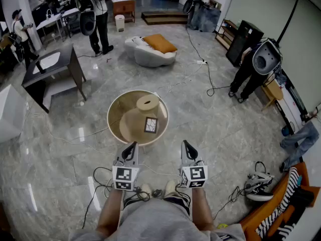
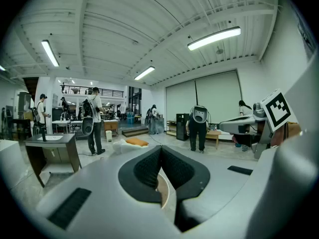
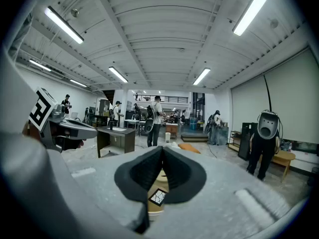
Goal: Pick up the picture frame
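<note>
A glossy grey stone floor [image 1: 215, 129] fills a large open workroom, with thin cables trailing across it. At the far left stands a dark desk [image 1: 52, 69], with people standing behind it; farther right a white floor seat with an orange cushion [image 1: 153, 49] sits in the middle distance, and at the right a person [image 1: 256, 67] bends forward near a dark cabinet. Mid-room, just ahead of the wearer, is a low round beige table [image 1: 114, 129] with a raised rim, carrying a round beige block [image 1: 147, 103]. The picture frame [image 1: 151, 125], small and dark-edged with a pale line pattern, is on the near part of the table, just in front of the block. The left gripper [image 1: 132, 145] has its fingers pressed together on nothing, and so does the right gripper [image 1: 185, 144]. Both hover over the floor short of the table rim. The frame lies ahead of and between them, touching neither; the right gripper view shows it just below the closed fingers [image 3: 149, 171].
</note>
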